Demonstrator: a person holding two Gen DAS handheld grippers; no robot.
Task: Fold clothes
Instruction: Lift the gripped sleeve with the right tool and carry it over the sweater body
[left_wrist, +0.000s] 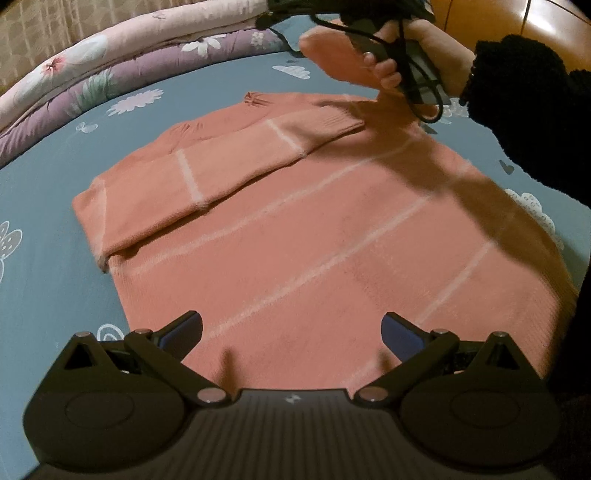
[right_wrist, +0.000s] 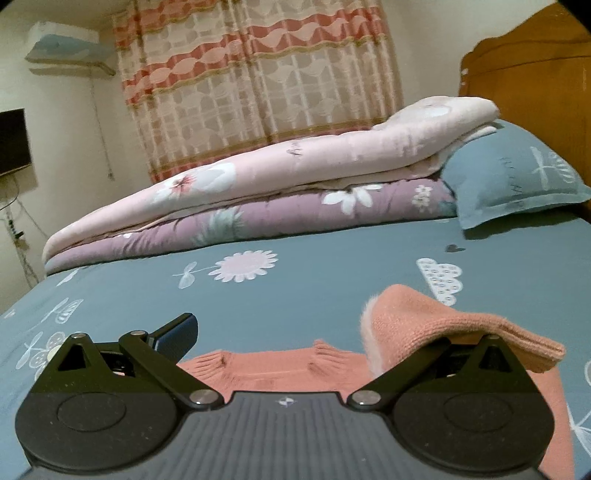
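Note:
A salmon sweater (left_wrist: 295, 229) with thin white stripes lies flat on the blue bedsheet (left_wrist: 48, 177). One sleeve (left_wrist: 229, 162) is folded across its chest. My left gripper (left_wrist: 291, 325) hovers open over the sweater's hem with nothing between its fingers. The other sleeve's cuff (right_wrist: 443, 325) is lifted off the bed and lies draped over the right finger of my right gripper (right_wrist: 288, 326), whose jaws stand wide apart. That finger is hidden under the cuff. In the left wrist view a hand (left_wrist: 436, 48) holds this gripper above the sweater's far side, beside the raised cuff (left_wrist: 332, 55).
Folded pink and purple quilts (right_wrist: 258, 184) lie along the far side of the bed, and a blue pillow (right_wrist: 517, 177) rests against a wooden headboard (right_wrist: 535, 74). A black sleeve (left_wrist: 535, 110) reaches in from the right. A curtain (right_wrist: 258, 74) hangs behind the bed.

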